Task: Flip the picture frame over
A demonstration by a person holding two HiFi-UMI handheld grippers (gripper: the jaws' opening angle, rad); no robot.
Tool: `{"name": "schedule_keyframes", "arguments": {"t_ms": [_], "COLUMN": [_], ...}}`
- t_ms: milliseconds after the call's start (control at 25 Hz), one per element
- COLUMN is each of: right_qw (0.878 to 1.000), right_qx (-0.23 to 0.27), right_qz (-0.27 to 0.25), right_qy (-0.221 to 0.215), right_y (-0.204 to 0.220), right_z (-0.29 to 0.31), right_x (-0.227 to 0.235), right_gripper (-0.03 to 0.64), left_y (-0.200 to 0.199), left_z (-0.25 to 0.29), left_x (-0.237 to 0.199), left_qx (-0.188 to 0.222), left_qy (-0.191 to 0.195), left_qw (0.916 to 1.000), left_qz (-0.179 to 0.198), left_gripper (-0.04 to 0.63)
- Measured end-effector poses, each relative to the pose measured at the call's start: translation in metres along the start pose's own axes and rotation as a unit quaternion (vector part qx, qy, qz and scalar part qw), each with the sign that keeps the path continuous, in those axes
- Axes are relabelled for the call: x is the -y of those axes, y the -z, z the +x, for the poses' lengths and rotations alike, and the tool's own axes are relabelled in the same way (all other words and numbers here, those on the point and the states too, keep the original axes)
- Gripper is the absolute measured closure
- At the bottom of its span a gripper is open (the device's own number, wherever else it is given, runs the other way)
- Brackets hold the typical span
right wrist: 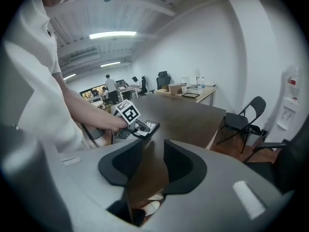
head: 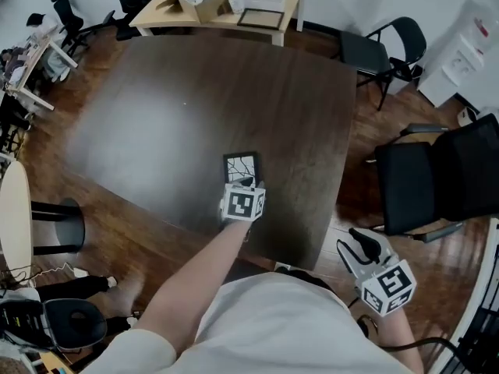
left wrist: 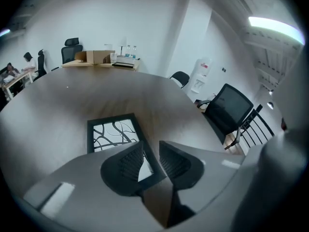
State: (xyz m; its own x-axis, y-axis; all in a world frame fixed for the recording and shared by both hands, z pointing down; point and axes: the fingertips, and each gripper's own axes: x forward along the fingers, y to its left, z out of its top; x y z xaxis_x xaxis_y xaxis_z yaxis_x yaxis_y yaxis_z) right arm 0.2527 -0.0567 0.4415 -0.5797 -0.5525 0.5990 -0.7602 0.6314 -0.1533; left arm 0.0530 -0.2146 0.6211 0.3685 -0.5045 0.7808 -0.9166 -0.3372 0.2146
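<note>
**Left gripper at a face-up frame on a dark surface**

The right gripper hangs nearest the person, off the surface's near right corner and above the wood floor. Its jaws stand narrowly apart with nothing between them.

The left gripper reaches onto the surface, a broad, dark, matte wooden top. Its jaws are narrow and straddle the near right corner of the frame. Whether they pinch it cannot be made out.

The one frame lies flat near the surface's near edge, its long axis pointing away from the person. It is rectangular with a black border, face up, showing black branching lines on white.

Two black chairs stand to the right, and a pale wooden desk lies beyond.
</note>
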Motion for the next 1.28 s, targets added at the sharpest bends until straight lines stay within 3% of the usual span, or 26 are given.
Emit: {"name": "schedule_keyframes", "arguments": {"t_ms": [240, 400, 560, 920, 1280], "right_qw": [0.998, 0.996, 0.993, 0.989, 0.989], "right_qx": [-0.062, -0.085, -0.111, -0.129, -0.132], "right_qz": [0.023, 0.003, -0.002, -0.016, -0.012], "right_qy": [-0.016, -0.025, -0.044, -0.065, -0.059], "right_y": [0.012, 0.006, 0.005, 0.003, 0.002], "right_z": [0.012, 0.028, 0.043, 0.059, 0.066], "right_x": [0.017, 0.021, 0.018, 0.007, 0.004], "right_gripper": [0.471, 0.472, 0.471, 0.471, 0.471], "left_y": [0.012, 0.010, 0.013, 0.012, 0.008], "left_z": [0.016, 0.016, 0.024, 0.012, 0.001], "left_x": [-0.003, -0.003, 0.004, -0.007, 0.001], "left_qx": [-0.014, -0.019, -0.032, -0.030, -0.009], "left_qy": [-0.024, -0.042, -0.037, -0.061, -0.003], "left_qw": [0.9993, 0.9988, 0.9986, 0.9967, 0.9976], "left_qz": [-0.023, -0.015, -0.020, -0.046, -0.068], "left_gripper": [0.492, 0.497, 0.499, 0.526, 0.531]}}
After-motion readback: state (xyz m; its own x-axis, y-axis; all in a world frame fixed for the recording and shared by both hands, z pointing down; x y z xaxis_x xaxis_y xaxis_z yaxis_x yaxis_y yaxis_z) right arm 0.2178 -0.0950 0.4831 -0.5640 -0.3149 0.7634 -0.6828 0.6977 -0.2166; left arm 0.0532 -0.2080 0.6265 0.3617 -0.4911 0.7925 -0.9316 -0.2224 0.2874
